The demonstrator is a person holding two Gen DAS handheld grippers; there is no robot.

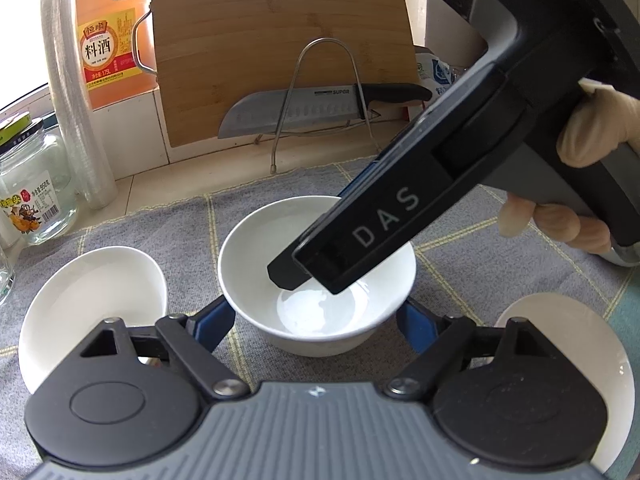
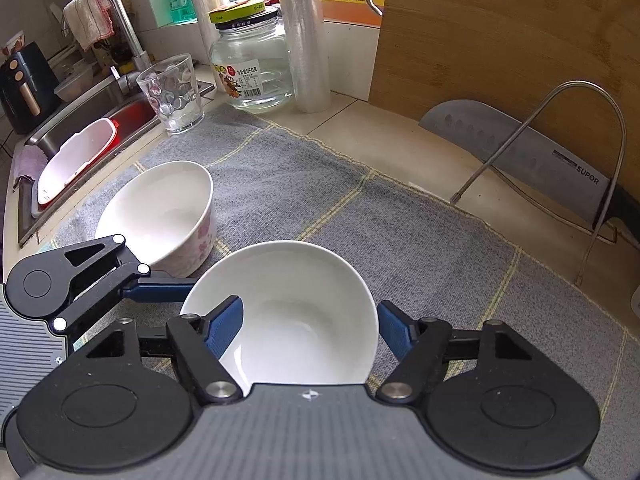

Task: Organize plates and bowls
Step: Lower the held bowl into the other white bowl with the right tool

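Note:
A plain white bowl [image 1: 320, 280] stands upright on the grey checked cloth [image 1: 168, 224]. My left gripper [image 1: 316, 324] is open, its blue fingers on either side of the bowl's near wall. My right gripper [image 2: 310, 328] is open over the same bowl [image 2: 296, 320], with its left finger inside the rim and its right finger outside; it also shows in the left wrist view [image 1: 304, 276], reaching down into the bowl. A floral bowl [image 2: 168, 216] stands to the left, next to my left gripper [image 2: 160, 292]. A white plate [image 1: 584, 376] lies at the right.
A cutting board [image 1: 280, 48] and a knife [image 1: 304, 108] on a wire rack stand behind. A cooking wine bottle [image 1: 112, 40], a glass jar [image 2: 252, 64], a roll of plastic cups [image 1: 76, 92] and a tumbler [image 2: 172, 92] stand at the back left. The sink [image 2: 80, 136] is far left.

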